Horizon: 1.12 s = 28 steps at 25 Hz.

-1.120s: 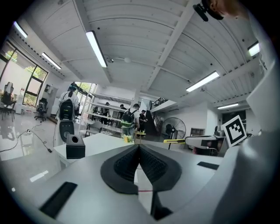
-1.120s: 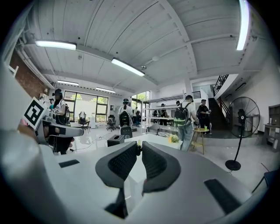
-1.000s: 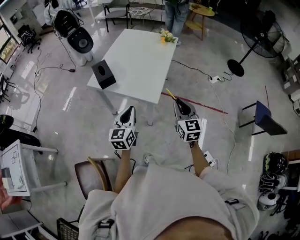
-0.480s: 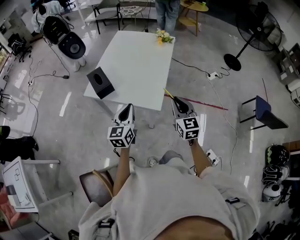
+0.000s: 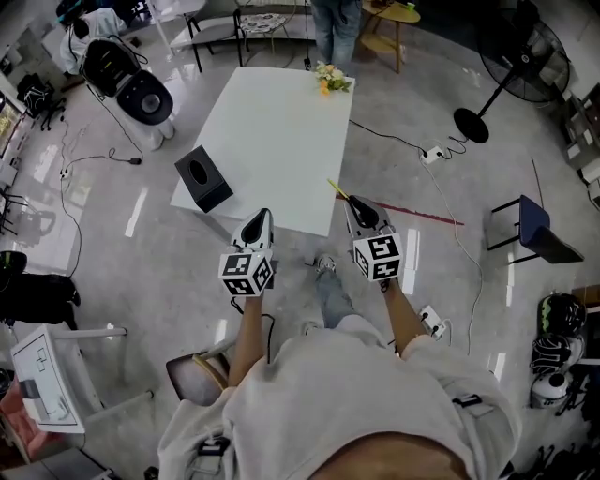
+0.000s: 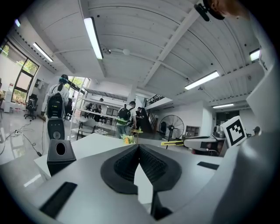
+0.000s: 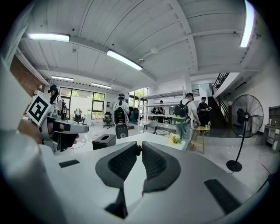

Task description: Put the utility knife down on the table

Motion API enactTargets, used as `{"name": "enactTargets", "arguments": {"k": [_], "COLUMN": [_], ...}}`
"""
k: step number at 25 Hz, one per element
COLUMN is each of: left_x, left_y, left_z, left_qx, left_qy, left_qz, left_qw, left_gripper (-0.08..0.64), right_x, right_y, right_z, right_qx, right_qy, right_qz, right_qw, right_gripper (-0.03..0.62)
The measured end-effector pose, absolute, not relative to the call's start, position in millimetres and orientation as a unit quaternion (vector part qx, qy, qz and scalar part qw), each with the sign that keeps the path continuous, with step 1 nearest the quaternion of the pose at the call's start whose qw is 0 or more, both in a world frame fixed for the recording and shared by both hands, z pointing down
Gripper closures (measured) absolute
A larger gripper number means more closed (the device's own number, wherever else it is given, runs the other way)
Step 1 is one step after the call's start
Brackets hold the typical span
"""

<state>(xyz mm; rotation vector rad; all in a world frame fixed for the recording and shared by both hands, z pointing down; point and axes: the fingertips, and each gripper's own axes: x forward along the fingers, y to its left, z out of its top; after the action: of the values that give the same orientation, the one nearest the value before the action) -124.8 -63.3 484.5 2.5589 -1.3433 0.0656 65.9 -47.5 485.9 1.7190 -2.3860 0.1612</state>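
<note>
A slim yellow utility knife sticks forward out of my right gripper, which is shut on its handle just above the near edge of the white table. From the left gripper view the knife pokes out to the left at mid-right. In the right gripper view the jaws of my right gripper stand almost together, with only a small dark bit showing at the tips. My left gripper hovers at the table's near edge, shut with nothing in it, and its pads meet at the tip.
A black tissue box sits on the table's left corner and yellow flowers at the far end. A person stands beyond the table. A standing fan, a blue chair and floor cables are on the right. Another chair is behind me.
I have stepped closer to the table. Both grippers have gone from over the floor to its near edge. The knife stays held in the right gripper.
</note>
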Motion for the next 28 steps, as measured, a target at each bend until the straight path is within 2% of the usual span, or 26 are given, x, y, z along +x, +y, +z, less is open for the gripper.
{"name": "enactTargets", "arguments": {"k": [28], "left_x": [-87.1], "left_y": [-291.0], "left_z": [485.2], "left_qx": [0.838], "left_qy": [-0.528], "left_qz": [0.043], "left_qw": [0.129], "left_gripper": [0.540], "right_x": [101.3], "right_y": [-308.1], "right_z": [495.0], "right_qx": [0.517], "right_qy": [-0.848], "right_qz": [0.075], "right_qw": [0.086], "right_gripper": [0.532]}}
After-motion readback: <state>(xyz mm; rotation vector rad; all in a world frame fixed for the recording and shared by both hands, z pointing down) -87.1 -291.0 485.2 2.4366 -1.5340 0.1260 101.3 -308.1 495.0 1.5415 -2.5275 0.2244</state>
